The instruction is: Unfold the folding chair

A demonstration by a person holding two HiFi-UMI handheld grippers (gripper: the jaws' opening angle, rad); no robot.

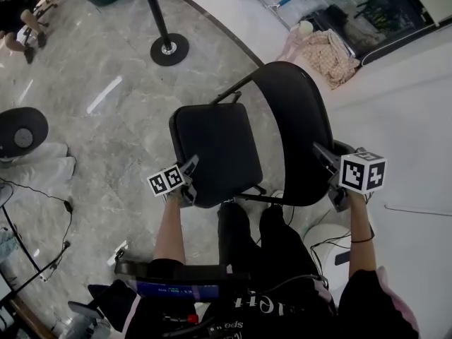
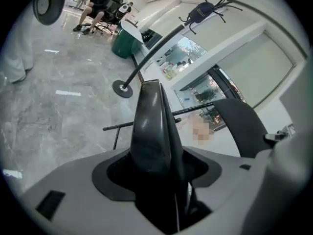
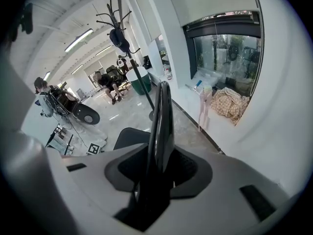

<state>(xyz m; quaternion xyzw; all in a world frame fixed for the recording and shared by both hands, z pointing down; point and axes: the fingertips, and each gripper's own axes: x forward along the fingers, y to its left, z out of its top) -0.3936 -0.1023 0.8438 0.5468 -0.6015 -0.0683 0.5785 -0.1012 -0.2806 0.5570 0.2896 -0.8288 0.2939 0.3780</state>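
Note:
The black folding chair stands open in front of me in the head view, its padded seat point(image 1: 215, 147) level and its curved backrest point(image 1: 293, 119) on the right. My left gripper point(image 1: 189, 174) is at the seat's near left corner. In the left gripper view the seat's edge point(image 2: 151, 131) runs straight into the jaws and fills the gap between them. My right gripper point(image 1: 326, 159) sits on the backrest's near right edge. Seen edge-on in the right gripper view, the thin backrest point(image 3: 164, 126) lies clamped between the jaws, with the seat point(image 3: 129, 137) below to the left.
A coat stand's round base point(image 1: 169, 48) stands on the marble floor beyond the chair. A dark round unit point(image 1: 21, 133) and cables point(image 1: 42, 196) lie at the left. A cloth heap point(image 1: 328, 51) rests by the glass wall. The person's legs point(image 1: 261, 239) are close behind the chair.

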